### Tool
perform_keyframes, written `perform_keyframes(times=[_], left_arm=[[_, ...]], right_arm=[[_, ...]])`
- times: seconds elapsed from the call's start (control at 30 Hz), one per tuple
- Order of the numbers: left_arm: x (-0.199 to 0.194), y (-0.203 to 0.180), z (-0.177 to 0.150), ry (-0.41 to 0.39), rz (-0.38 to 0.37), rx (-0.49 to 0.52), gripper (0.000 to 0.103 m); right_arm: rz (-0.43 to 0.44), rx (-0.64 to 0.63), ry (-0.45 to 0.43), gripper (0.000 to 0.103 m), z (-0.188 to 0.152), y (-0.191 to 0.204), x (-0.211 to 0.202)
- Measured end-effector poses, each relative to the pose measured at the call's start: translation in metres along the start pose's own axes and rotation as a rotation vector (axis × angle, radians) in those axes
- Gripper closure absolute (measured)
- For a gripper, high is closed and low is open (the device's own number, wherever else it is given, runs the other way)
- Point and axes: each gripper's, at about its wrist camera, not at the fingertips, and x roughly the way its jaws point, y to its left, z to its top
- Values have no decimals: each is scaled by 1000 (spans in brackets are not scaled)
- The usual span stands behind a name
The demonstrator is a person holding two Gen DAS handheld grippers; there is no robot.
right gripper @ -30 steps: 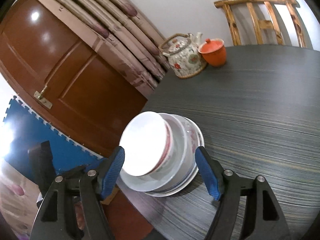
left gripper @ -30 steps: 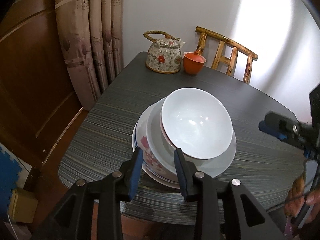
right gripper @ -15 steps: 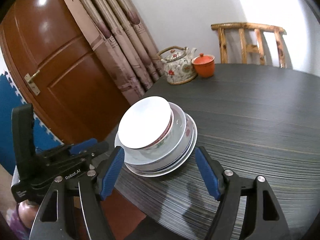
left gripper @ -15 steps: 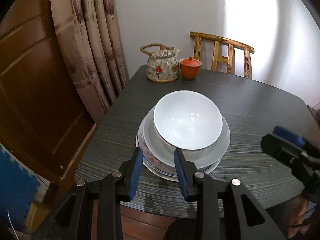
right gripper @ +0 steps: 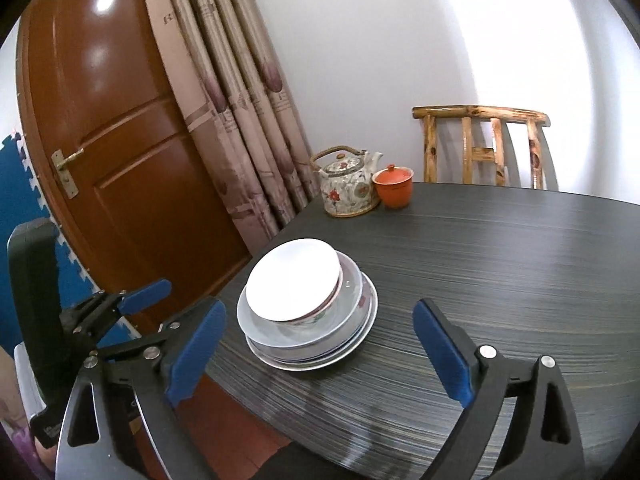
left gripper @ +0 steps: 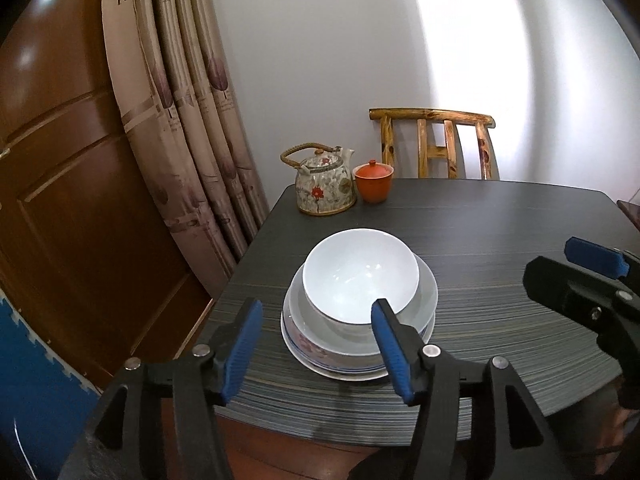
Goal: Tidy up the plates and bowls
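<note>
A white bowl (left gripper: 360, 280) sits on top of a stack, nested in a second bowl with a red pattern (right gripper: 320, 312), which rests in a shallow pale dish (left gripper: 424, 292) over flowered plates (left gripper: 308, 344); the whole pile stands near the table's (left gripper: 500, 240) near-left edge. The stack is round, so no long axis governs the approach; what counts is that it lies straight ahead of and below both grippers, with clear air between it and every pad. The left gripper (left gripper: 316, 344) points down at the pile from the near side, its jaws having just been opening, nothing between them. The right gripper (right gripper: 320, 352) comes from nearer the right, pitched down too, its jaws also just opened wide and empty. Both stand back from the pile, and I cannot tell which is nearer. Judging by how neatly things nest, the stacking looks done. A flowered teapot (left gripper: 326, 184) and an orange lidded cup (left gripper: 374, 182) stand at the far left, before a wooden chair (left gripper: 436, 140).
</note>
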Motion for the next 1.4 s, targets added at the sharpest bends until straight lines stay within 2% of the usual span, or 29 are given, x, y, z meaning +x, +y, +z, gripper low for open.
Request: perform_keyframes(times=[0.33, 0.7, 1.13, 1.4], left_arm=[[-4, 3, -1, -7, -22, -22, 45], [3, 5, -3, 25, -64, -37, 45], [7, 9, -2, 32, -76, -51, 45], [7, 4, -5, 27, -65, -35, 39]], right_arm=[[-28, 3, -4, 9, -6, -1, -10], [-29, -2, 2, 6, -8, 1, -10], [-32, -4, 15, 5, -10, 2, -9], [-31, -7, 16, 3, -12, 3, -12]])
